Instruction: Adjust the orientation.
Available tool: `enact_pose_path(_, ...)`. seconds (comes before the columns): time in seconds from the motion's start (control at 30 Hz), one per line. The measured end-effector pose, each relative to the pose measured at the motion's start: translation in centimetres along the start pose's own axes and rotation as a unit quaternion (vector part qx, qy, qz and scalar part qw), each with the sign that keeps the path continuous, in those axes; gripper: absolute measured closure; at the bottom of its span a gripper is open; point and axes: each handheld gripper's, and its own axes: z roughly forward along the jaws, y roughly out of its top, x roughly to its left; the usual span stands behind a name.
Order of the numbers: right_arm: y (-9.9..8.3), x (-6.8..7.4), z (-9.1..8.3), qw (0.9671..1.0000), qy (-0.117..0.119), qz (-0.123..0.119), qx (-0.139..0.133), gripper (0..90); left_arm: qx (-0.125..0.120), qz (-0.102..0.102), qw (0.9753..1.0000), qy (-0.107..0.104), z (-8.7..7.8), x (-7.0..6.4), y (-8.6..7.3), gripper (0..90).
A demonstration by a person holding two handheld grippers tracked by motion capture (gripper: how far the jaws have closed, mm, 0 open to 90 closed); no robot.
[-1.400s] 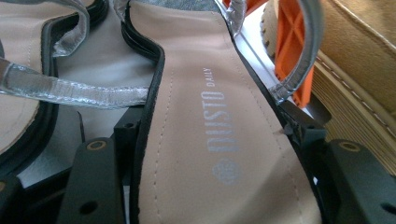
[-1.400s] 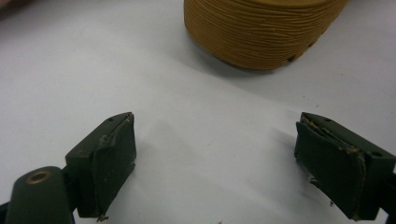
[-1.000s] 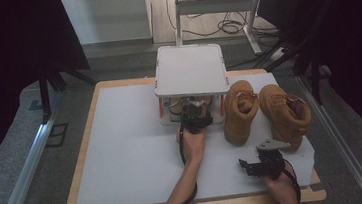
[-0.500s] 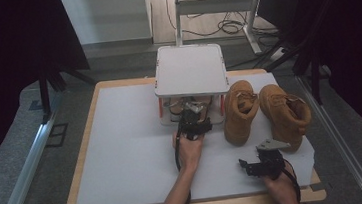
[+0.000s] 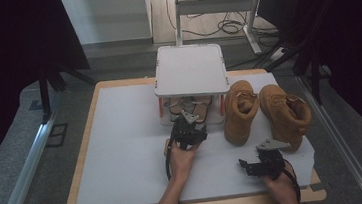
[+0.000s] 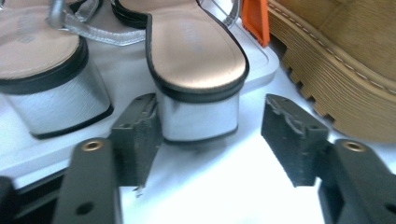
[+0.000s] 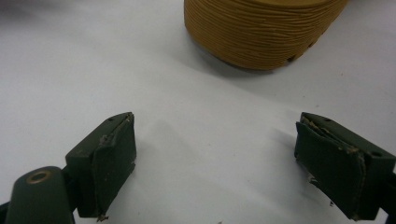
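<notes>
Left gripper view: silver block-heel sandal (image 6: 196,60) sits heel-first toward the camera on the lower tray of a small white rack (image 6: 261,65), heel block between the spread jaws of the left gripper (image 6: 210,135); one pad touches or nearly touches the heel's side, the other stands clear, so jaws released, nothing clamped. Second matching sandal (image 6: 42,70) just beside it on the same tray. Orange rack post (image 6: 256,18) behind the heel, and the ribbed tan sole of a boot (image 6: 336,88) just beside the rack. High view: the sandal (image 5: 200,105) lies under the rack's white top shelf (image 5: 190,71), at the middle of the worktop's (image 5: 123,152) far half; left gripper (image 5: 188,130) held right at the rack's near side, hand behind it. Two tan boots stand beside the rack toward the worktop's right edge, the nearer boot (image 5: 239,111) just beside the rack, the other boot (image 5: 285,114) next to it, touching or nearly so. Right gripper (image 5: 265,163) hangs near the worktop's near right corner, just in front of the boots. Right gripper view: right gripper's jaws wide apart over bare white worktop, holding nothing, a boot's rounded tan sole ahead of them.
</notes>
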Motion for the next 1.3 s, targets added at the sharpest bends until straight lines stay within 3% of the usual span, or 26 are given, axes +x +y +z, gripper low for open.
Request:
enact_pose_path(0.27,0.0,0.0,0.0,1.0000,0.000,0.000,0.000,13.0,-0.007,0.006,0.9996,-0.028,-0.9,0.6,-1.0,61.7)
enact_pose_path(0.33,0.0,0.0,0.0,1.0000,0.000,0.000,0.000,13.0,-0.008,0.008,0.9992,-0.040,-0.8,0.6,-1.1,70.8)
enact_pose_path(0.57,0.0,0.0,0.0,1.0000,0.000,0.000,0.000,13.0,-0.004,0.024,0.9990,-0.037,-0.4,0.7,-1.0,88.8)
enact_pose_path(1.3,0.0,0.0,0.0,1.0000,0.000,0.000,0.000,13.1,0.002,0.027,0.9990,-0.036,0.6,0.8,-0.4,89.9)
